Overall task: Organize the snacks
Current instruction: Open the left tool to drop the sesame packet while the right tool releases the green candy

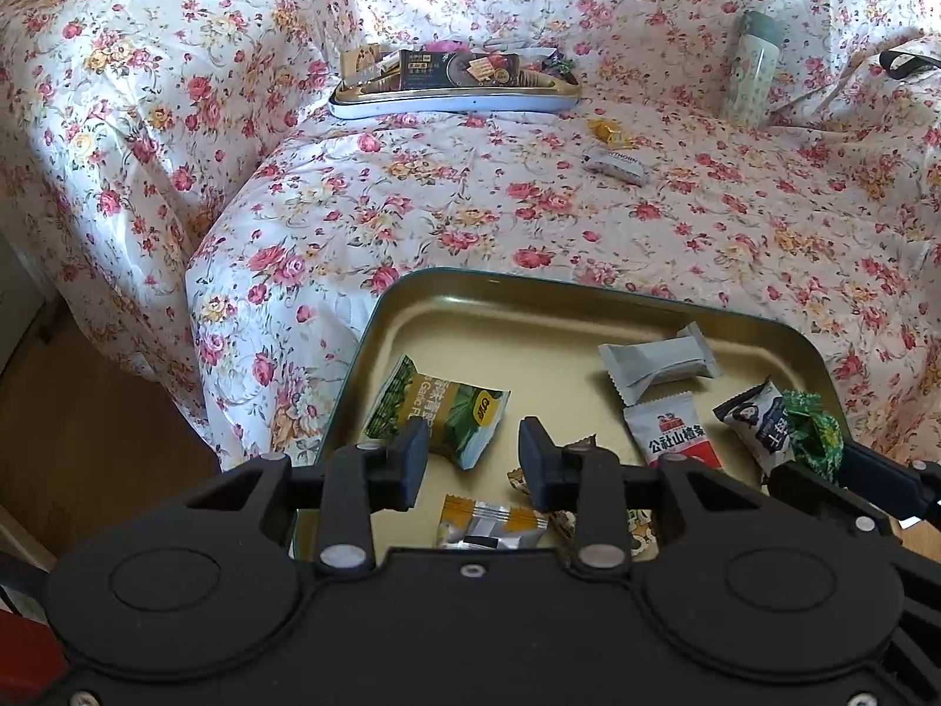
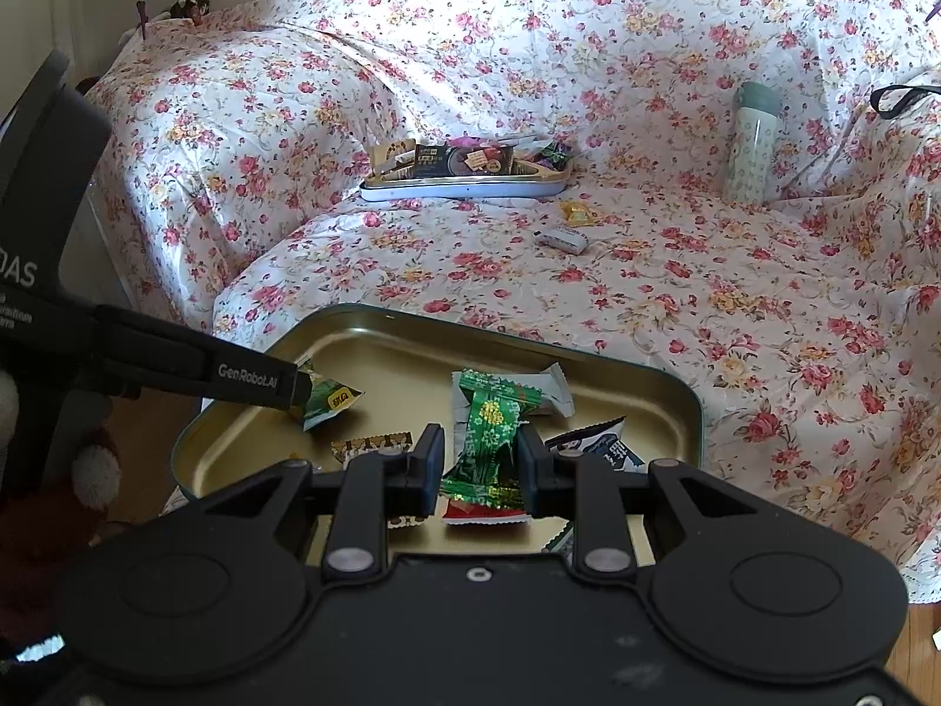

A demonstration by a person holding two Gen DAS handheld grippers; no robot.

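Observation:
A gold tin tray [image 1: 529,317] [image 2: 400,347] lies at the sofa's front edge and holds several snack packets: a green pea packet [image 1: 447,412], a grey packet [image 1: 658,362], a white-and-red packet [image 1: 673,429] and a yellow-and-silver one [image 1: 494,523]. My left gripper [image 1: 473,459] hangs open and empty over the tray. My right gripper [image 2: 479,462] is shut on a green candy wrapper [image 2: 488,435] and holds it above the tray. The wrapper also shows at the right of the left wrist view [image 1: 814,432].
A second tin [image 1: 453,97] [image 2: 464,188] full of snacks sits at the sofa's back. A yellow candy [image 1: 609,130] [image 2: 576,212] and a white packet [image 1: 614,163] [image 2: 564,238] lie loose on the floral cover. A pale green bottle [image 1: 756,67] [image 2: 753,141] stands to the right.

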